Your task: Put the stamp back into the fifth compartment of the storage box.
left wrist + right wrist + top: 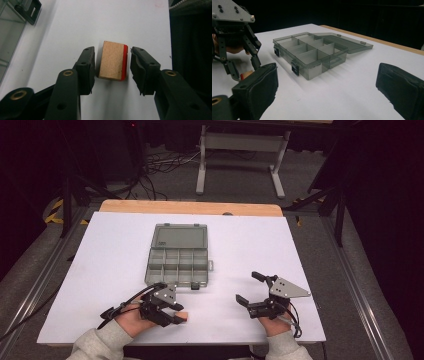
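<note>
Grasp step in hand: my left gripper (pixel 112 65) has its fingers (pixel 86 66) around, not yet pressing, the wooden block (pixel 113 60) just near-side of the open organiser box (pixel 178 255); right gripper (pixel 252 289) idle, fingers apart; next, clamp and lift.

The left gripper (pixel 167 312) is covering most of the wooden block (pixel 183 315) in the high view, near the table's (pixel 110 250) front edge. In the left gripper view, the picture's left edge is cutting off the compartment box (pixel 10 22). Whether the pads are touching the block is remaining unclear.
</note>
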Action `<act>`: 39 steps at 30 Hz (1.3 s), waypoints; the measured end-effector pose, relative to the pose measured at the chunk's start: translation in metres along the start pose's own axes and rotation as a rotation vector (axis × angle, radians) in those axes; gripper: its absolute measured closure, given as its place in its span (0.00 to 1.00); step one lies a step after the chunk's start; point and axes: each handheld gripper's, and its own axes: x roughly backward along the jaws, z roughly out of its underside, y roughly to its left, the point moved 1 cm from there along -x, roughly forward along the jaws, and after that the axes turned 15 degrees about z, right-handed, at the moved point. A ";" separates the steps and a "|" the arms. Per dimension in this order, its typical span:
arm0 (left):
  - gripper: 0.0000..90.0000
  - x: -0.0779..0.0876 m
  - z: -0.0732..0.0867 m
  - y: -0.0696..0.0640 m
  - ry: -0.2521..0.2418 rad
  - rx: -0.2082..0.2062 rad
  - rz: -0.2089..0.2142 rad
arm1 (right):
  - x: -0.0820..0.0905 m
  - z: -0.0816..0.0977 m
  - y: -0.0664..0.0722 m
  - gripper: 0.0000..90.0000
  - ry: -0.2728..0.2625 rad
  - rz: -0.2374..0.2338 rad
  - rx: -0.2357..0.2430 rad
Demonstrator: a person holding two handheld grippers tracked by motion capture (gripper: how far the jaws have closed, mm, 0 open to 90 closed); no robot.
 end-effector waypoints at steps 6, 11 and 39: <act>0.69 -0.003 -0.001 0.000 0.007 -0.005 0.000 | 0.000 0.000 -0.001 0.05 -0.004 0.000 -0.003; 0.72 -0.003 -0.002 -0.001 0.012 -0.010 -0.010 | 0.000 0.000 -0.001 0.05 -0.004 -0.002 -0.004; 0.73 0.029 -0.011 -0.019 -0.134 -0.059 -0.038 | 0.000 0.000 -0.001 0.05 -0.001 0.005 -0.007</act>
